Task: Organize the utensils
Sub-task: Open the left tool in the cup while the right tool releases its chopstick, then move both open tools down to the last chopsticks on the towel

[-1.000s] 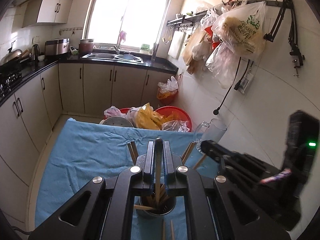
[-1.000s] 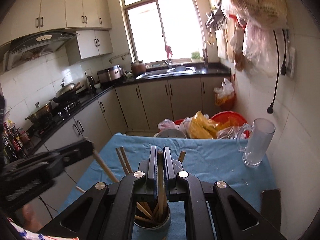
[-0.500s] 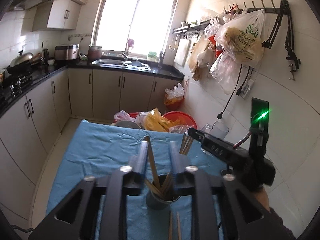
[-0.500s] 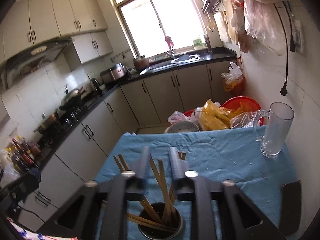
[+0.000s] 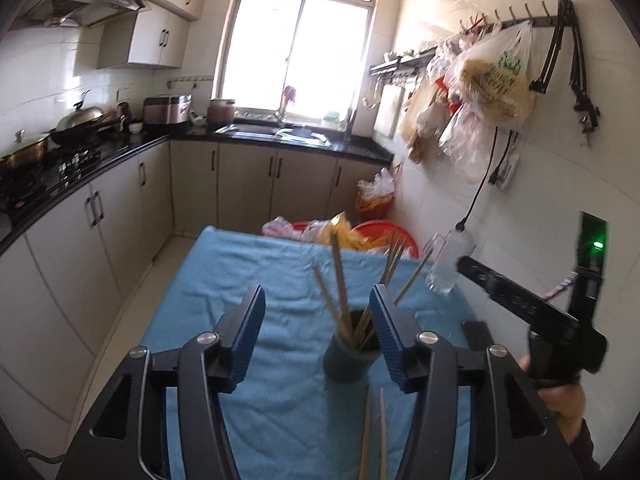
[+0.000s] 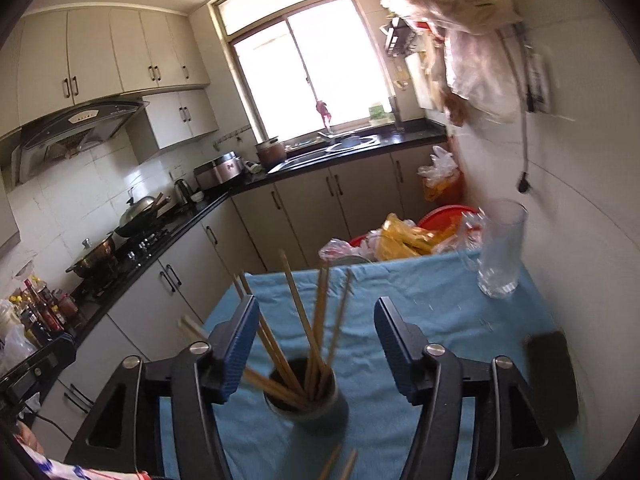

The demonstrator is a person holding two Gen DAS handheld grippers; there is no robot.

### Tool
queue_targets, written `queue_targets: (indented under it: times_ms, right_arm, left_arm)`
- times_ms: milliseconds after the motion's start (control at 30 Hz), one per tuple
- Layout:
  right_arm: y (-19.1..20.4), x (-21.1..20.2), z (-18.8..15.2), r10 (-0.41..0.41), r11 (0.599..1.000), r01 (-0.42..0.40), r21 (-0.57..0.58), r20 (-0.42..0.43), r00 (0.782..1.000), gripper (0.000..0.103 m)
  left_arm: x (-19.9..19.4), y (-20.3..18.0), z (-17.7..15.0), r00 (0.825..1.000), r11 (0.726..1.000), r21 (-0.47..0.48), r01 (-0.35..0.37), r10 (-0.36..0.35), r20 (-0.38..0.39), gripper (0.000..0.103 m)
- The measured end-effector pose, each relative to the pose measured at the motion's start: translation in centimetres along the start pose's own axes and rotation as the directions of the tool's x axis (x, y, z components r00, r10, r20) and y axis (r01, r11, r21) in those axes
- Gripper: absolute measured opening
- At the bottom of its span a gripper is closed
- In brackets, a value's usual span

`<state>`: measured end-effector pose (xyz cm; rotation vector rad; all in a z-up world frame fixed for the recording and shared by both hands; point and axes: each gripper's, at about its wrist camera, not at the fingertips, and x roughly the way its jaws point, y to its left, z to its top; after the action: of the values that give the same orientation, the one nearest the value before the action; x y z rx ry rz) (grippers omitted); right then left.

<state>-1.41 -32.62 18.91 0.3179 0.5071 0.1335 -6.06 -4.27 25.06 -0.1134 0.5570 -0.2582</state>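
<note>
A dark cup (image 5: 349,362) (image 6: 320,412) stands on the blue cloth (image 5: 240,280) with several wooden chopsticks (image 5: 340,280) (image 6: 316,320) leaning loosely in it. My left gripper (image 5: 317,296) hangs just before the cup, jaws opening, pads touching nothing. My right gripper (image 6: 316,308) also faces the cup with opening jaws; the sticks rise between its fingers without contact. In the left wrist view the right gripper (image 5: 520,300) shows at the right, held by a hand. Two loose chopsticks (image 5: 374,432) (image 6: 340,460) lie on the cloth in front of the cup.
A tall glass mug (image 5: 448,264) (image 6: 500,252) stands at the table's far right by the tiled wall. A dark flat object (image 6: 552,380) lies near the right edge. Red basins and plastic bags (image 6: 412,236) sit beyond the far edge. Cabinets run along the left.
Both grippers went from shut on a chopstick over the cup to open, leaving the sticks in it. Both have drawn back, the right one also tilting.
</note>
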Motion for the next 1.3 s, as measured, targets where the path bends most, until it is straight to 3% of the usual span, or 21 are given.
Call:
queue_targets:
  times_ms: [200,300,400,833,1133,1300]
  right_arm:
    - [-0.9,-1.1,-5.5,-0.061,0.998,0.064,0.030,-0.083,0.995,0.069]
    - [-0.9,-1.7,-7.4,-0.142,0.990,0.141,-0.018,-0.084,0.986,0.069]
    - [-1.3,-2.6,-8.9,-0.171,0.985,0.171,-0.007,-0.087,0.981,0.072]
    - [-2.2,-3.6,-12.0,-0.223,0.973,0.229,0.032,-0.132,0.966,0.074]
    - [-1.6,-0.5,-13.7,-0.213,0.976,0.217,-0.009,-0.229,0.950,0.074]
    - [-0.4,2.2,-16.3,-0.218,0.976,0.196,-0.099,-0.315,0.924,0.074]
  left_arm:
    - [-0.2,0.9,-4.9,0.993,0.996,-0.022,-0.090,0.088,-0.080,0.060]
    - [-0.6,1.6,-6.9,0.984,0.987,-0.031,-0.155,0.152,-0.095,0.060]
    - [-0.7,2.2,-8.3,0.974,0.978,-0.036,-0.203,0.198,-0.112,0.061]
    - [-0.1,0.8,-9.5,0.964,0.975,0.029,-0.219,0.221,-0.145,0.061]
    - [2.4,1.4,-10.0,0.953,0.972,0.062,-0.228,0.235,-0.193,0.062]
    - [4.8,3.1,-10.8,0.937,0.970,0.040,-0.241,0.243,-0.251,0.062]
